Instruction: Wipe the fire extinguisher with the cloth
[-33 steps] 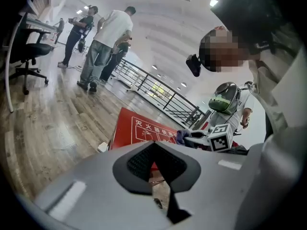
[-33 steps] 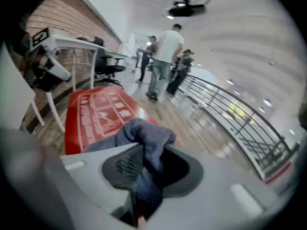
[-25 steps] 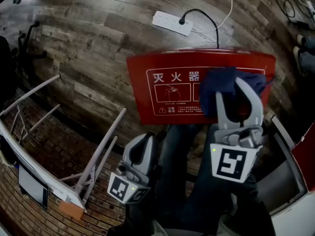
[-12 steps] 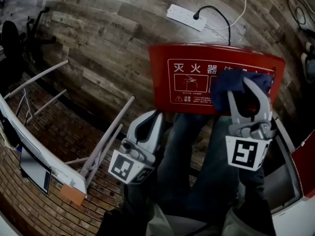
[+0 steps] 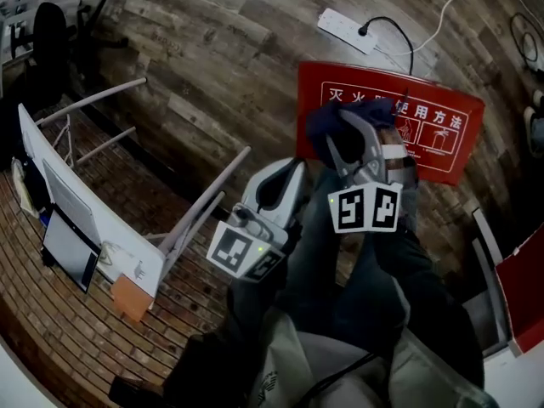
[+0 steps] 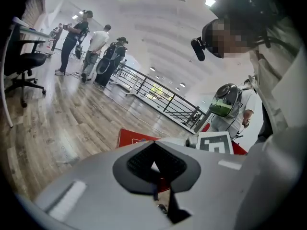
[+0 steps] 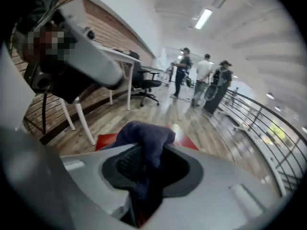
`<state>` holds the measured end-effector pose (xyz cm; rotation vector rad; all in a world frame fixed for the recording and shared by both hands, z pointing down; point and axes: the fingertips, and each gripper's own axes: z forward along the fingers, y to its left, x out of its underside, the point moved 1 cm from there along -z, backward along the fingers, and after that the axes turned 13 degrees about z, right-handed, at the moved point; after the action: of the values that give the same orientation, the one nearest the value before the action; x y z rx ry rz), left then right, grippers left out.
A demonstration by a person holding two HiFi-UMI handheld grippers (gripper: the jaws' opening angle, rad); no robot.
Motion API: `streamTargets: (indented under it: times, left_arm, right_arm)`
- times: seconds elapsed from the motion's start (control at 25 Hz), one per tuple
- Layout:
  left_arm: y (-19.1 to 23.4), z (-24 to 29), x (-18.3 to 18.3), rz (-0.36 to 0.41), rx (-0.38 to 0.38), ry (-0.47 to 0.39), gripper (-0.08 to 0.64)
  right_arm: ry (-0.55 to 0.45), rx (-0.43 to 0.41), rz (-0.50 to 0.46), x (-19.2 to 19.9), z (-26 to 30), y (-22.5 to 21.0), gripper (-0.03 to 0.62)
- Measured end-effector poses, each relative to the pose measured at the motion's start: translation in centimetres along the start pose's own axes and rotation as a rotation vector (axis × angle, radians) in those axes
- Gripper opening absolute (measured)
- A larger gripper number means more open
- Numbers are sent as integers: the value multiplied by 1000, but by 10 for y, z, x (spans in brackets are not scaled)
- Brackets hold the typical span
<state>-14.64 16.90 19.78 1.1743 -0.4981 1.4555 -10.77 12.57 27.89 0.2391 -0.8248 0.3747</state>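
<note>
Since the earlier frames the right hand-held gripper (image 5: 344,136) has swung across the face of the red fire extinguisher box (image 5: 442,147), from its right half to its left edge, carrying the cloth (image 5: 327,119) along. The left hand-held gripper (image 5: 287,170) has risen a little.

The right hand-held gripper's jaws are clamped narrowly on the dark blue cloth, which bunches up above the pads. The left one's jaws are closed together with nothing between them, and it is held apart from the box, over the person's dark trouser legs (image 5: 357,279).

The box lies flat on the wood-plank floor (image 5: 221,66). The cloth and right gripper cover its upper left corner and part of its white lettering: 灭火 shows before the cloth and 用方法 after it, with small boxed diagrams beneath.

Beyond the box lies a white power strip (image 5: 344,31) with a black cable (image 5: 398,31) plugged in. Left of the left gripper stands a white-legged surface (image 5: 93,219), with an orange block (image 5: 132,298) by its corner. In the right gripper view, several people (image 7: 204,80) stand far off beside a railing (image 7: 259,123).
</note>
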Motion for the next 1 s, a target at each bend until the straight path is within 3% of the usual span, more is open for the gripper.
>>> streamTargets:
  times: [0.12,0.2,0.32,0.48,0.64,0.8,1.0]
  left_arm:
    - [-4,1,-2,-1,-4,-10,5]
    - [-7,1,-2,2,-9,-16,5]
    - [-11,0,5,-19,-10,-21,5]
    - [-13,-7,13,-44,-11,-29,5]
    - [-7,-14,21,-72,-30,-33,5]
    - [-5,-23,29,-73,-35,-2,5]
    - [-1,-28,26,-92,-17,-4,5]
  right_arm:
    - [-8,-82,-70,2,0,30,103]
    - [6,-59,-69,14,-10,13,103]
    - [31,108,-4,45,-40,-56,103]
    - [101,370,185,91,-88,-154,103]
    - [143,460,183,93,-87,-167,103]
    - [105,360,170,54,-49,-129,101]
    - [31,35,-21,-4,6,-35,103]
